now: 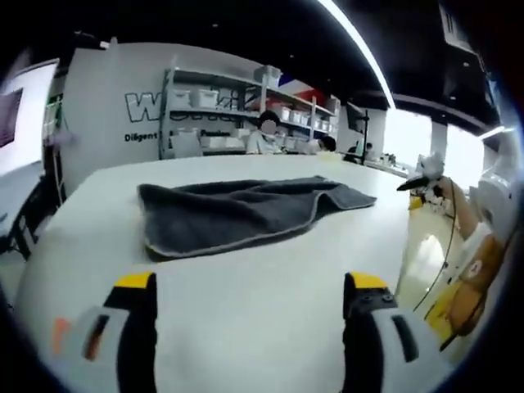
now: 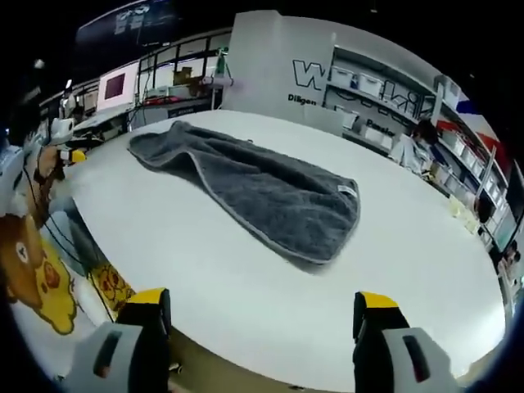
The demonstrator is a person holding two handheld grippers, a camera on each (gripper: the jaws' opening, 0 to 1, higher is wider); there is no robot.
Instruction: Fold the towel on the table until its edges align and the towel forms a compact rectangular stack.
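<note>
In the left gripper view, one dark grey towel (image 1: 246,211) lies loosely folded on the white counter (image 1: 246,327), well ahead of the left tool (image 1: 250,291), whose two yellow-tipped jaws stand spread apart and hold nothing. Far behind stand shelves (image 1: 246,110) with white bins, and two people sit there. In the right gripper view, the same single towel (image 2: 262,192) stretches from far left toward the near right, showing a small label (image 2: 347,191) at its edge; the right tool (image 2: 262,307) is likewise spread and empty, near the counter's (image 2: 246,303) rim, with a bear-print cloth (image 2: 33,274) at left.
</note>
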